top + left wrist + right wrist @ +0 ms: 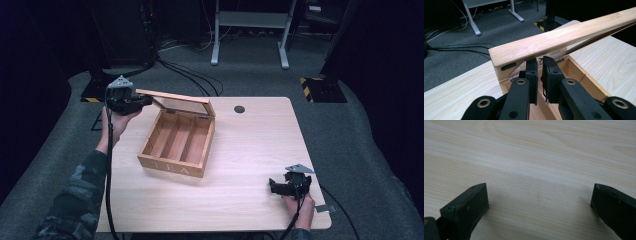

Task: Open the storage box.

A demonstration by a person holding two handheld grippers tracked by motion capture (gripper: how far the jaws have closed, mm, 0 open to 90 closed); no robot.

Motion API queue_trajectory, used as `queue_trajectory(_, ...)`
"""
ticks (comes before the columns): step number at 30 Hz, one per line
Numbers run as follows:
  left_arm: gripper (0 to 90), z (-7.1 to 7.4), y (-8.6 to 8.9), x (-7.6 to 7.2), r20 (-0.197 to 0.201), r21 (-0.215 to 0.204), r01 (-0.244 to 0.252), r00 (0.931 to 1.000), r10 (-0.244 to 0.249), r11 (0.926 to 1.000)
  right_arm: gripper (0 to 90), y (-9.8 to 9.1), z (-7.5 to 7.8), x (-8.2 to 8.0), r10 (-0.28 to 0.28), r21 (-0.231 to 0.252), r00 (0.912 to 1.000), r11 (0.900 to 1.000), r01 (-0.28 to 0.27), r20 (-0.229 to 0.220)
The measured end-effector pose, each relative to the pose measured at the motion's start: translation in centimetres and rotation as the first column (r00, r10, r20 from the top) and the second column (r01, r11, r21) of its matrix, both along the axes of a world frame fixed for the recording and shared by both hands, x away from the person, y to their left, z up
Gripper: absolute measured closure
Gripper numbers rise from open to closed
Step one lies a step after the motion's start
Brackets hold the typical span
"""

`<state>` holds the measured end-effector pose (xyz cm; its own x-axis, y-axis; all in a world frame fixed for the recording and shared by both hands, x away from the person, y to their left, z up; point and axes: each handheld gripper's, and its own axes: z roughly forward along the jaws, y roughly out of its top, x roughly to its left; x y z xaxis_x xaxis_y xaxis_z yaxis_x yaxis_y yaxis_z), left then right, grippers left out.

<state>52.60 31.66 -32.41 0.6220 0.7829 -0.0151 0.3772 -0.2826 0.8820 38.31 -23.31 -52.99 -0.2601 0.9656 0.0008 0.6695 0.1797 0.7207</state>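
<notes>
A wooden tea box (pixel 172 165) with three long compartments stands left of centre on the table (pixel 250 150). Its lid (pixel 175 97) is raised at a slant over the back. My left gripper (pixel 145 101) is at the lid's left corner. In the left gripper view its jaws (pixel 540 61) stand almost together just under the lid (pixel 564 37), with the box's inside (pixel 586 80) beyond. I cannot tell whether they pinch the lid. My right gripper (pixel 272 186) rests near the front right edge, jaws (pixel 539 195) wide apart over bare wood.
A round cable hole (pixel 239 109) sits at the table's back edge. Beyond the table are grey carpet, black cables (pixel 185 75), a white desk frame (pixel 248 30) and a yellow-black striped base (pixel 320 87).
</notes>
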Motion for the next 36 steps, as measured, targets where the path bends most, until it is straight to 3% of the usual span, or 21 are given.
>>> queue_trajectory(36,83.4,0.48,-0.11,0.52,-0.003,0.001,-0.009,1.0000,0.009,1.0000,1.0,0.00,0.00,0.00,0.000,0.000,1.0000,1.0000,0.000,0.000)
